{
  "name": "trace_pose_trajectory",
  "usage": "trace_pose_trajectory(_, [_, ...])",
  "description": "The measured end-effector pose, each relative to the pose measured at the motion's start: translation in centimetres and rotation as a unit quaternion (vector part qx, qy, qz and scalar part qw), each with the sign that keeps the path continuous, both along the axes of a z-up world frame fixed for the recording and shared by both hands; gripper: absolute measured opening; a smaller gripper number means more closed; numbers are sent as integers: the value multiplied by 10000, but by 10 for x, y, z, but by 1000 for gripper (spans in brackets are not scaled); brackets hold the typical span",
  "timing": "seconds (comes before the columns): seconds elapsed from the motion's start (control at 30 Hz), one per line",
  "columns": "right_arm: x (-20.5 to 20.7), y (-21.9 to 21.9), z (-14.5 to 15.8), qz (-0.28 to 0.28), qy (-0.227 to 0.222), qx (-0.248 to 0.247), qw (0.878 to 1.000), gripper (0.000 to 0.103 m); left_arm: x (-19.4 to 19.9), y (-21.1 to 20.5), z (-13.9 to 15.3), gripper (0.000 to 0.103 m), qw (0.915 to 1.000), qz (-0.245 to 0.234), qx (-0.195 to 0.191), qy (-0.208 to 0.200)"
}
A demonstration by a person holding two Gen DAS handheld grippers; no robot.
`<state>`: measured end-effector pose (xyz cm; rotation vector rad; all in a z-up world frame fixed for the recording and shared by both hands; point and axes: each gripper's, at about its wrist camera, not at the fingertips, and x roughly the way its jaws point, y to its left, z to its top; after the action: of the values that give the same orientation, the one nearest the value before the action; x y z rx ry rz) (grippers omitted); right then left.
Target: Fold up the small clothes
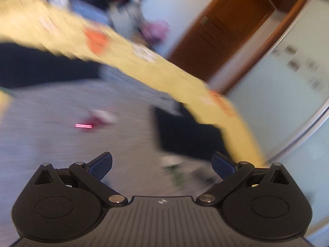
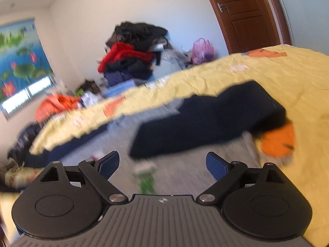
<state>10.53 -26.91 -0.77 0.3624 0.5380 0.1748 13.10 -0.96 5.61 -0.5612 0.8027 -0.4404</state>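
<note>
Both views are motion-blurred. A grey garment (image 1: 61,144) lies flat on the yellow bedsheet (image 1: 144,61), with a dark navy sleeve or part (image 1: 185,135) across its right side. In the right wrist view the grey garment (image 2: 185,170) lies just ahead, with the navy part (image 2: 205,119) folded over it. My left gripper (image 1: 162,165) is open and empty above the grey cloth. My right gripper (image 2: 162,164) is open and empty above the garment's near edge.
A pile of dark and red clothes (image 2: 133,47) and an orange garment (image 2: 57,105) lie at the bed's far side. A brown wooden door (image 2: 246,12) stands behind the bed. A pink bag (image 2: 202,49) sits near the wall.
</note>
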Motion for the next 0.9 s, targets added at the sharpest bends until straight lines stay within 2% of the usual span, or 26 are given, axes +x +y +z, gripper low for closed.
trace_pose_trajectory(0.07, [2,0,-2,26,-41,93,9999,88,39,-15,-10,103,9989,-84,-236,385])
trace_pose_trajectory(0.17, [8,-4,-8,69,113,237,9996,90,77,-37,-28,103,9968,19,-193,777])
trace_pose_trajectory(0.23, [7,-9,-9,67,76,434,9990,90,93,-50,-42,96,9941,35,-120,1080])
trace_pose_trajectory(0.27, [6,-11,-10,58,61,499,9987,90,98,-55,-48,85,9935,45,10,1133])
trace_pose_trajectory(0.33, [7,-13,-10,54,50,575,9983,91,99,-69,-45,63,9950,40,381,927])
trace_pose_trajectory(0.37, [7,-12,-10,61,48,593,9982,92,101,-76,-45,37,9940,-99,519,961])
trace_pose_trajectory(0.4, [7,-12,-11,75,45,605,9981,93,103,-83,-45,22,9914,-225,757,1046])
trace_pose_trajectory(0.47, [7,-12,-11,106,46,617,9980,95,102,-92,-43,13,9881,-333,1196,907])
trace_pose_trajectory(0.57, [8,-13,-12,115,45,636,9979,96,97,-101,-35,9,9839,-408,1624,619])
trace_pose_trajectory(0.67, [8,-13,-12,115,45,650,9978,96,88,-96,-13,8,9809,-270,1922,145])
trace_pose_trajectory(0.8, [8,-13,-11,117,48,638,9979,96,76,-59,18,8,9759,101,2149,-371])
trace_pose_trajectory(0.9, [9,-13,-11,122,54,620,9980,96,73,-20,15,8,9664,541,2479,-408])
